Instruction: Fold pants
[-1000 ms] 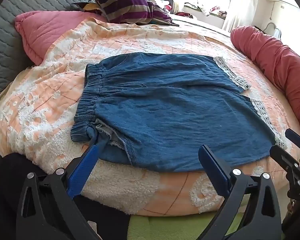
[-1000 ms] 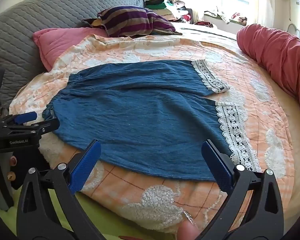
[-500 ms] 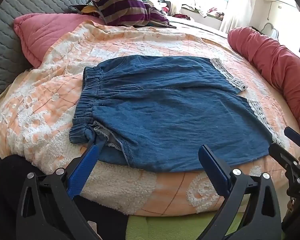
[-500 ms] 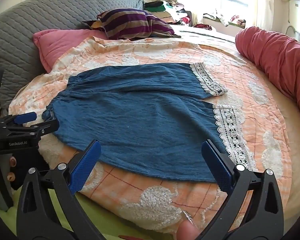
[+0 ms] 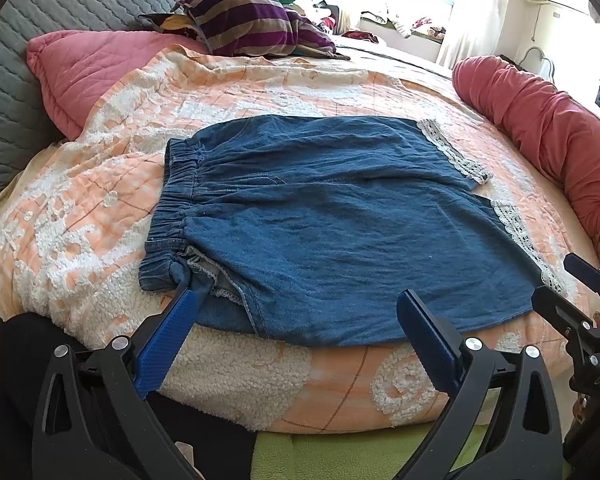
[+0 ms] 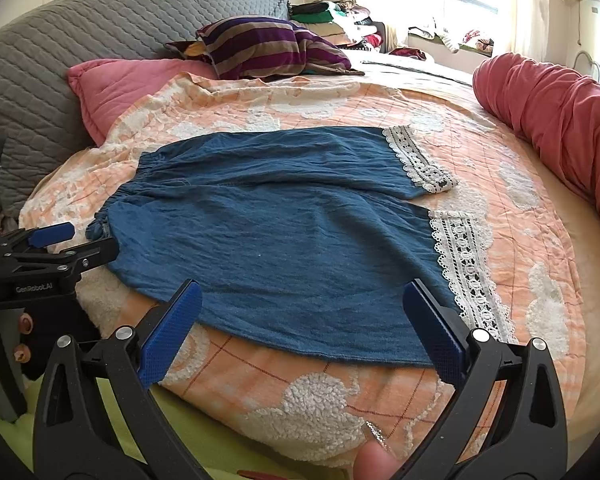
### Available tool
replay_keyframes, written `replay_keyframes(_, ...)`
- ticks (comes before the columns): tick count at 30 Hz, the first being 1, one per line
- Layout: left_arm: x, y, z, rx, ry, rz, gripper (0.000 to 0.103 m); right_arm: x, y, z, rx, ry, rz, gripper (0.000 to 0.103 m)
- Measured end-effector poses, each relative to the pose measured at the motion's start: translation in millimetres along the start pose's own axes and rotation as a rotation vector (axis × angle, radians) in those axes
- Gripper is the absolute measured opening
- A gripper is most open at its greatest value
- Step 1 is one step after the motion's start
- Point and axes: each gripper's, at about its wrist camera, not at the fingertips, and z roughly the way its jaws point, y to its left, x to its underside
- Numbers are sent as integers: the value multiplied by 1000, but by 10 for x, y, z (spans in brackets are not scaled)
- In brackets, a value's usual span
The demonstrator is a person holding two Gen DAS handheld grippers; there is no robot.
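Between our left gripper (image 5: 296, 308) fingers, spread wide and holding nothing, we see the near edge of the denim pants (image 5: 340, 220). Our left-hand blue finger (image 5: 168, 344) reaches up to the bunched corner of the elastic waistband (image 5: 172, 208), though we cannot tell if it touches the cloth. Our right gripper (image 6: 302, 316) also has its fingers wide apart and empty, framing the lower hem side of the pants (image 6: 284, 240) from just beside the bed edge. Each gripper shows in the other's view: the right gripper (image 5: 580, 304) at the right margin near the lace hem, the left gripper (image 6: 52, 248) at the left margin by the waistband.

Outward from us, the pants lie flat and spread on an orange-and-white blanket (image 5: 260, 92), waistband to the left, both legs ending in white lace trim (image 6: 460, 264) to the right. One leg lies beyond the other, its lace cuff (image 6: 420, 160) set farther back. Beyond the blanket we see a pink pillow (image 6: 124, 88), a striped cushion (image 6: 268, 48), a grey quilted headboard (image 6: 60, 40) and a red bolster (image 6: 560, 120) along the right side. A fingertip (image 6: 374, 464) shows at the bottom of the right view.
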Motion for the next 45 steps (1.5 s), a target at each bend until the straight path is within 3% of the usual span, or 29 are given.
replay_keyframes(27,-3,3,-10,4,-3,0,99,-3,9,51,-2,16,10,95)
replay_keyframes(45,28,-19,37,50,19,1,99,31,-103,110,-4,26,27,95)
